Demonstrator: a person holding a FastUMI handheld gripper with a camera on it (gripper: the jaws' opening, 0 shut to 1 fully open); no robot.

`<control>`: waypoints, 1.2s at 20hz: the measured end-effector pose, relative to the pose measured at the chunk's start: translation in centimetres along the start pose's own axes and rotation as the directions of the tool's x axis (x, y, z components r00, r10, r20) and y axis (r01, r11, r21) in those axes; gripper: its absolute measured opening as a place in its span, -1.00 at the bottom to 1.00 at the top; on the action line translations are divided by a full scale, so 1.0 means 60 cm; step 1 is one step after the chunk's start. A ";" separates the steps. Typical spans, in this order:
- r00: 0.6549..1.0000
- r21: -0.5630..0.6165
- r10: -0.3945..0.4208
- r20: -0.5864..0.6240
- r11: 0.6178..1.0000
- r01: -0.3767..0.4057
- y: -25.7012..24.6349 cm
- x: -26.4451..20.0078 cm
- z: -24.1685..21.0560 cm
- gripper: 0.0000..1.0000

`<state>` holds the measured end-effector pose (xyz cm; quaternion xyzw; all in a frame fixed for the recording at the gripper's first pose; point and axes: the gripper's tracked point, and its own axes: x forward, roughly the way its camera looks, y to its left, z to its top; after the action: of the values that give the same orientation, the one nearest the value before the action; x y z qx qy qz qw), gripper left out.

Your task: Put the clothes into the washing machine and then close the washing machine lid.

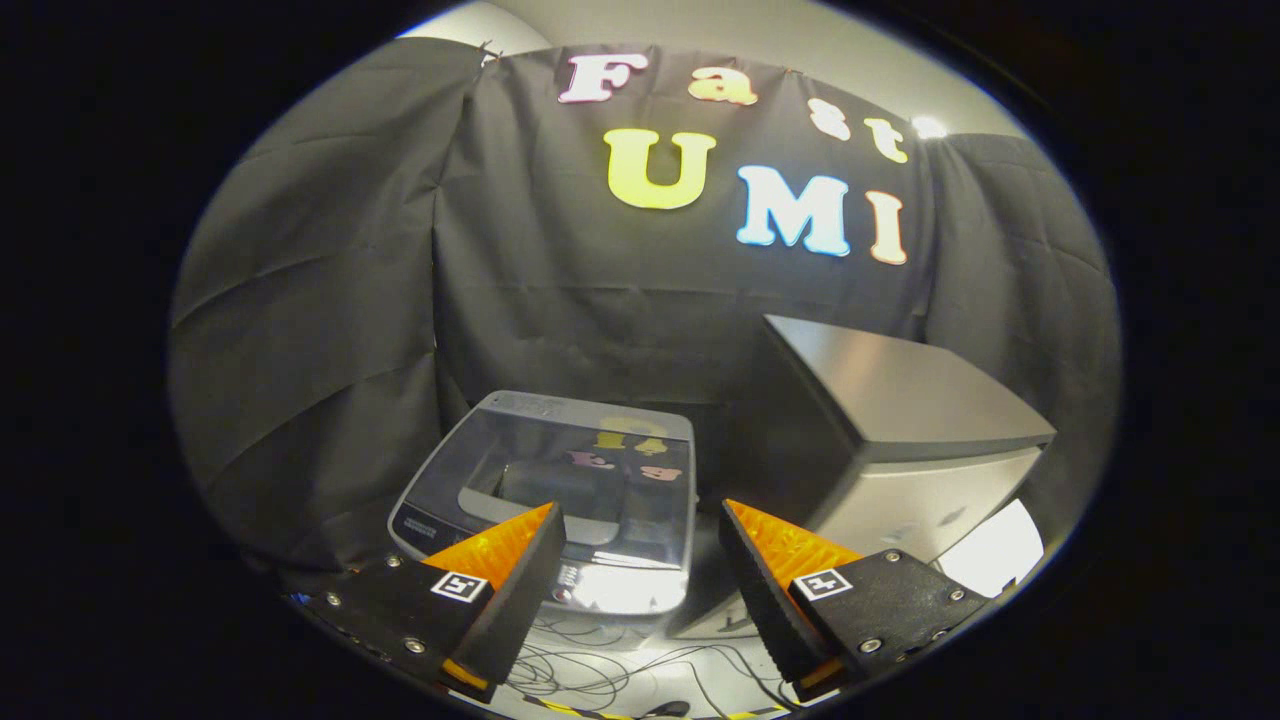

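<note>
Grey washing machine (pixel 545 500), glossy dark lid (pixel 560 480) down, just beyond gripper (pixel 640 525), fingers spread, holding nothing

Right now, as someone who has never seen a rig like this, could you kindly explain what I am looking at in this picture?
This picture comes from a fisheye camera riding on a handheld gripper that a person carries; it looks forward along the two fingers. The fingers stand apart and hold nothing. Just beyond them sits a small top-loading washing machine with its see-through lid down. Beside it stands a grey box-shaped unit; I cannot tell what it is. Thin dark cables lie on the pale surface under the fingers. Black cloth forms the booth wall behind.
</note>
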<state>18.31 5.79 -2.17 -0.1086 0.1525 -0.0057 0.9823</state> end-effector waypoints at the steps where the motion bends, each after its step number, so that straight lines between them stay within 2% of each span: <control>1: 1.000 -0.005 0.002 0.017 1.000 -0.002 -0.019 -0.032 -0.013 0.90; 7: 0.994 0.037 0.033 0.108 0.999 -0.038 -0.111 -0.229 -0.064 0.91; 13: 0.990 0.071 0.004 0.143 0.997 -0.014 -0.180 -0.382 -0.101 0.91; 17: 0.984 0.085 0.012 0.179 0.996 -0.027 -0.175 -0.453 -0.114 0.91; 24: 0.975 0.063 -0.011 0.221 0.998 -0.003 -0.136 -0.538 -0.133 0.90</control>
<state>-14.68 -2.45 1.82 -0.0780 0.0417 -0.0002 0.9961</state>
